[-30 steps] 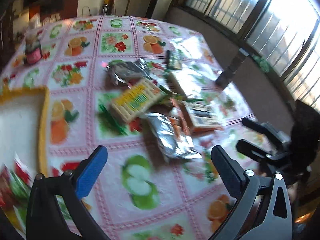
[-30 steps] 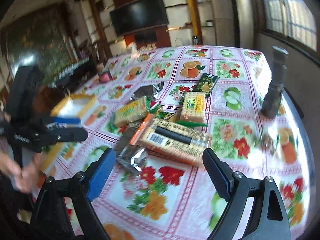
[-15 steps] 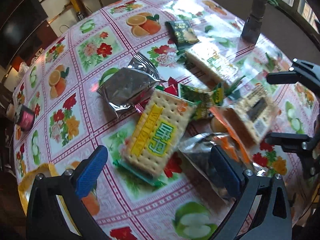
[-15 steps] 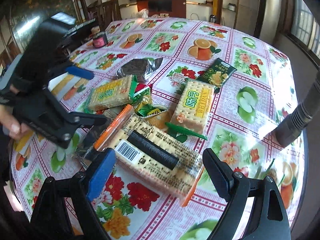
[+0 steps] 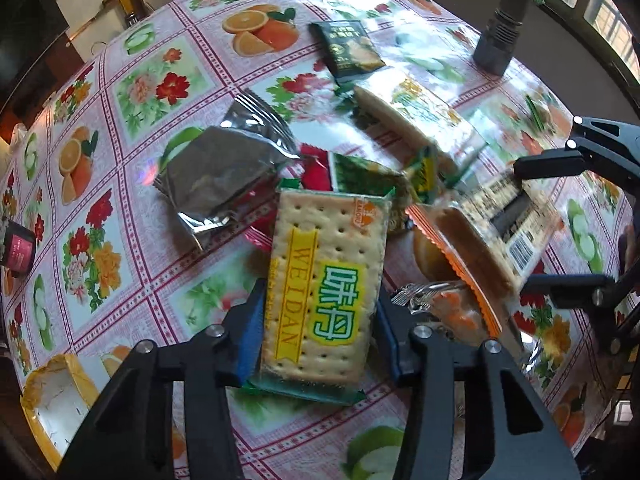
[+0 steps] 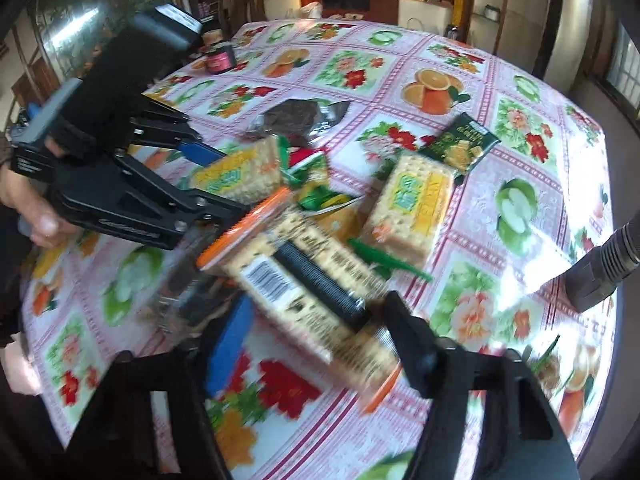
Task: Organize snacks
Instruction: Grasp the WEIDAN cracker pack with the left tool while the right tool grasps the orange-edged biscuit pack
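Both your grippers have dropped onto the pile. Left gripper (image 5: 318, 334): closing across the yellow cracker pack (image 5: 324, 292), pads at its long edges. Right gripper (image 6: 316, 330): closing across the barcode cracker pack (image 6: 316, 284). Contents light, brittle; squeeze gently.

cracker pack (image 5: 324, 280): "WEIDAN" in brown letters on a yellow band, with two large green Chinese characters beside it; a small orange logo at the top corner, too small to read.
second cracker pack (image 6: 412, 204): same yellow label, blurred.
orange-edged cracker pack (image 6: 316, 284): a barcode; its other print is unreadable.
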The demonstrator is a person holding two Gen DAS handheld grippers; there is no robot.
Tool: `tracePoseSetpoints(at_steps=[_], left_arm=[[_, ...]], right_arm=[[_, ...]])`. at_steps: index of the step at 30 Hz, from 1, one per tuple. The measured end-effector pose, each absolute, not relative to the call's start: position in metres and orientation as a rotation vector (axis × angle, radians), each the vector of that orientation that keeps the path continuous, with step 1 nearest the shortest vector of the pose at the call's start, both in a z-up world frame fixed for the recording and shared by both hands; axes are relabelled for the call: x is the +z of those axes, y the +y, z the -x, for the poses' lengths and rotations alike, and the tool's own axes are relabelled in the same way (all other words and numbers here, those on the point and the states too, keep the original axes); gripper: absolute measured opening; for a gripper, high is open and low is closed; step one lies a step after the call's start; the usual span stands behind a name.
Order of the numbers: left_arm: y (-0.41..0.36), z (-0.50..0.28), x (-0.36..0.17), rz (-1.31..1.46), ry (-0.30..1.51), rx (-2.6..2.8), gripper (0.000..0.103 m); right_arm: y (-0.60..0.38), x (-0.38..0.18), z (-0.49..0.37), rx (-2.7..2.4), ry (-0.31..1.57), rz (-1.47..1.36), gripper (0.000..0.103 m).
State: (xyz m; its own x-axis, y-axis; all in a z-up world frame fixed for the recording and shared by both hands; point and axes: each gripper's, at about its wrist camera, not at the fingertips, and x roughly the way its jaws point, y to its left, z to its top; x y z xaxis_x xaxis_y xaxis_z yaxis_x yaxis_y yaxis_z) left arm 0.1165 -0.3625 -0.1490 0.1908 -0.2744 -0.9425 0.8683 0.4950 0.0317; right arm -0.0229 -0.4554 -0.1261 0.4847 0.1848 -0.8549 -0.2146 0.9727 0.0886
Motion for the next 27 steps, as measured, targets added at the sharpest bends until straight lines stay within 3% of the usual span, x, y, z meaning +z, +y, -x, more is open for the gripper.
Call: tracePoseSetpoints(at_steps=[4,6,17,21,23,25,27], left_arm=[[-0.352,-0.107,-0.148,-0.638,1.111,-0.9,0.048],[-0.348,-0.107,-0.147,-0.612,1.122,-0.894,0.048],[-0.309,-0.106,-0.115,-0.415,1.12,-0.924,0.048],[-0.306,-0.095,-0.107,-0.353,1.134,-0.971,0.048],[-0.315,-0.091,-0.11,-0.344,1.131,-0.969,0.048],[-0.311,-0.089,-0.107,-0.332,1.123,-0.955,0.048],[-0.302,-0.086,-0.102,-0.299,1.113,-0.943,0.048]], right_arm=[[-0.454,-0.115,0.029,0.217,0.976,0.071,0.054],[-0.454,-0.118,0.021,0.202,0.987,0.117,0.065],[-0.452,-0.14,-0.014,0.341,1.078,0.098,0.072],[-0.457,-0.148,-0.023,0.362,1.118,0.045,0.079],[-0.461,-0.149,-0.024,0.355,1.131,0.001,0.078],[-0.461,-0.149,-0.019,0.352,1.141,-0.046,0.069],[-0.462,-0.15,-0.01,0.36,1.138,-0.118,0.054]])
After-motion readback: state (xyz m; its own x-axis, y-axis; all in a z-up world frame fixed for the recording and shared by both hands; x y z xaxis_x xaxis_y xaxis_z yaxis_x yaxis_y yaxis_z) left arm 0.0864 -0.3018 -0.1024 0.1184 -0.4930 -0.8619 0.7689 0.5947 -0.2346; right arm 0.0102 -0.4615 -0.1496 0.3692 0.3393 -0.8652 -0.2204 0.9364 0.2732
